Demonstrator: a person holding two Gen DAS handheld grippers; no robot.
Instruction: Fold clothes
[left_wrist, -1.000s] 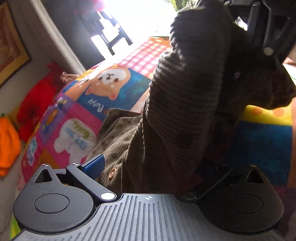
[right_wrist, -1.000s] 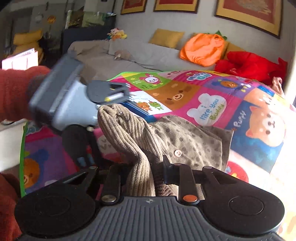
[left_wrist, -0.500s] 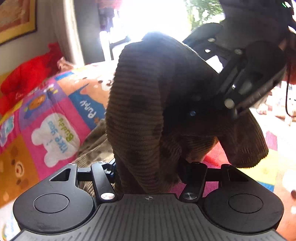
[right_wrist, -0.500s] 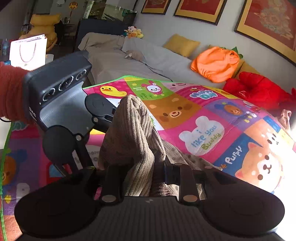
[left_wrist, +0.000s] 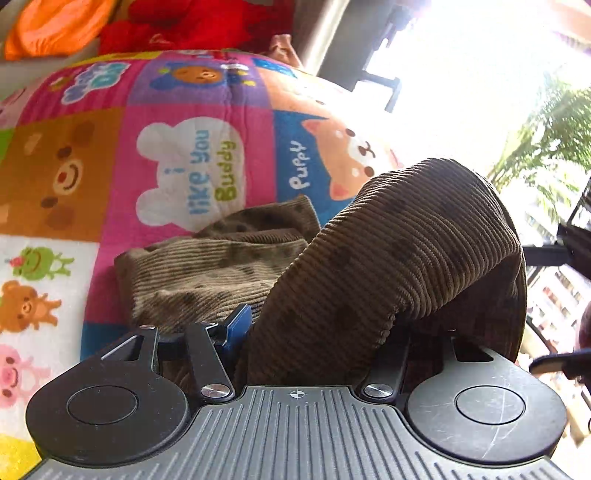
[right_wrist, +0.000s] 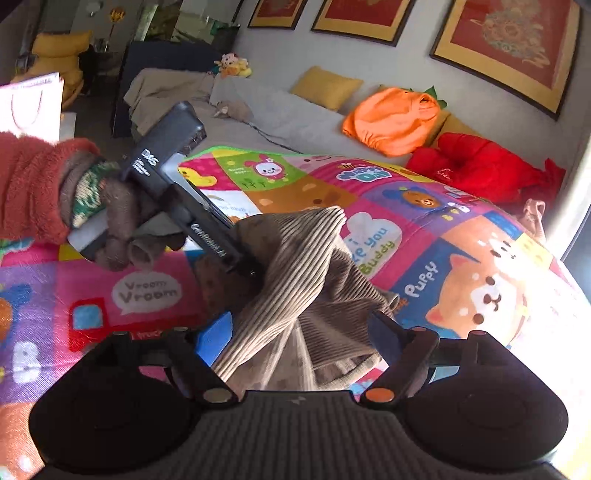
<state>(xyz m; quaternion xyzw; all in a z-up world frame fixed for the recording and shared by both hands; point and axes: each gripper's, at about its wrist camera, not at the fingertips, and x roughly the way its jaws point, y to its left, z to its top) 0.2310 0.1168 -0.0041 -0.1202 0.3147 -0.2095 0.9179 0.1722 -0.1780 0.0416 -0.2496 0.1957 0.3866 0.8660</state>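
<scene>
Right gripper (right_wrist: 301, 334) spread wide around the garment (right_wrist: 306, 273); left gripper (left_wrist: 317, 328) nearly hidden by cloth.
Left's grip cannot be told; the brown corduroy garment is bunched mid-mat (right_wrist: 461, 236); a gloved hand (right_wrist: 122, 221) holds the left tool.

The garment (right_wrist: 314, 280) lies on the mat (right_wrist: 461, 236), partly lifted off it, over the panel with the words "like you Buddy" and beside the puppy panel. The left gripper (right_wrist: 251, 269) enters from the mat's left side and its tip is in the cloth. The right gripper (right_wrist: 303, 332) sits at the mat's near edge with cloth between its 2 fingers. Behind the mat's far edge runs a sofa (right_wrist: 280, 118); 2 cushions (right_wrist: 399, 114) lie on it near the mat's far right corner.
</scene>
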